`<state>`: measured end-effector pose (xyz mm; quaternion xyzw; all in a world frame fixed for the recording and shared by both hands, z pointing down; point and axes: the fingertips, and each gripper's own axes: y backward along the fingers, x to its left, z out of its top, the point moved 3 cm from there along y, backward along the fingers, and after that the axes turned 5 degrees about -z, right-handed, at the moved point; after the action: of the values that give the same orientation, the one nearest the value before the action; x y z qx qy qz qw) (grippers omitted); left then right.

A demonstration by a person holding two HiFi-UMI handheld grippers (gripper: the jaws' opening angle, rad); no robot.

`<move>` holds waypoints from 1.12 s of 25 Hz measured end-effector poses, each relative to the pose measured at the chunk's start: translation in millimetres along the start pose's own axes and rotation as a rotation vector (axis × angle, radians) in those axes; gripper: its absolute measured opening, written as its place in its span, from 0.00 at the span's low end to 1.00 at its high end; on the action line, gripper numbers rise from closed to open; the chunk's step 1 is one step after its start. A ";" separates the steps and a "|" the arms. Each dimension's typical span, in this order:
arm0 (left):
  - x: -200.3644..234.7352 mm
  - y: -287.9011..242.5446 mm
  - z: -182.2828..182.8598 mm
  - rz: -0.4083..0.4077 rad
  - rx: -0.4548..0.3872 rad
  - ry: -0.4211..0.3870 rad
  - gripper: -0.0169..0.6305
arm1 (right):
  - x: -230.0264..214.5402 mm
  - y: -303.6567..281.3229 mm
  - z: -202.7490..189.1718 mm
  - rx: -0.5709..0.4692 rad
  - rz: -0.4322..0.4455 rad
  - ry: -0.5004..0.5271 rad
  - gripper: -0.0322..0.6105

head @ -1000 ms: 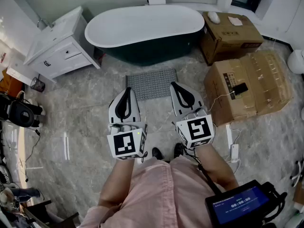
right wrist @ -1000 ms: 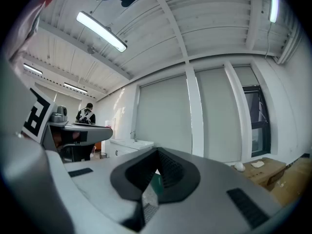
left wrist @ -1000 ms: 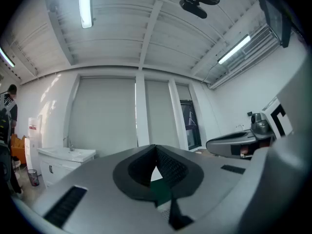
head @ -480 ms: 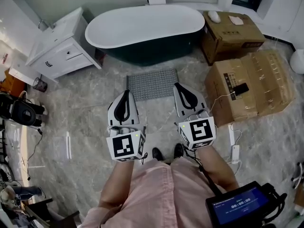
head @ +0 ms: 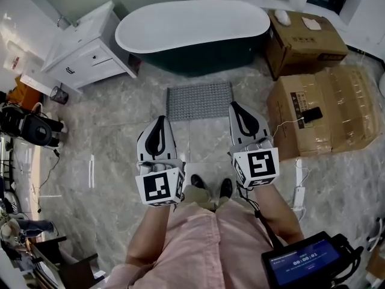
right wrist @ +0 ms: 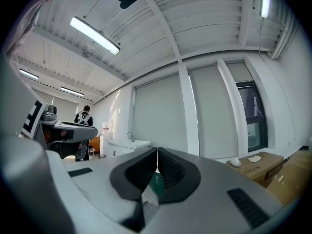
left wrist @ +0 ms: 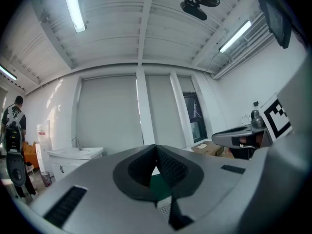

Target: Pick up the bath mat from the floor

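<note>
Fingers on your left gripper (head: 160, 120) and right gripper (head: 236, 107) are pressed fully together, holding nothing. The grey ribbed rectangular bath mat (head: 199, 100) lies flat on the marbled floor (head: 114, 131) at your twelve o'clock, before the dark-green white-lined bathtub (head: 192, 29).

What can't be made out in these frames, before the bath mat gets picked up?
- Bath mat: in both gripper views, the bodies of the shut left tongs and right tongs fill the lower frame and hide nearly all of it.
- Screen at lower right, head view: text too small to read.
- Dark item on the cardboard box, head view: too small to identify.
</note>
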<state>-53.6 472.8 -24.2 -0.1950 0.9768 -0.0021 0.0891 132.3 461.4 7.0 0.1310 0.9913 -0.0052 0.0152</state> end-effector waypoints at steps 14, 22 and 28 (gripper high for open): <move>43.9 -40.6 -15.7 0.021 0.021 0.018 0.06 | -0.3 -56.5 -4.9 0.020 0.003 -0.009 0.08; 97.1 -86.3 -17.8 0.007 -0.024 0.044 0.06 | 18.2 -121.7 5.4 0.010 0.000 0.016 0.08; 132.9 -110.9 -9.4 -0.008 -0.065 0.051 0.06 | 33.2 -159.0 24.1 -0.017 -0.019 0.043 0.08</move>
<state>-133.8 319.3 -33.6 -0.2018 0.9774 0.0244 0.0577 59.7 316.2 -17.1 0.1214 0.9926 0.0057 -0.0052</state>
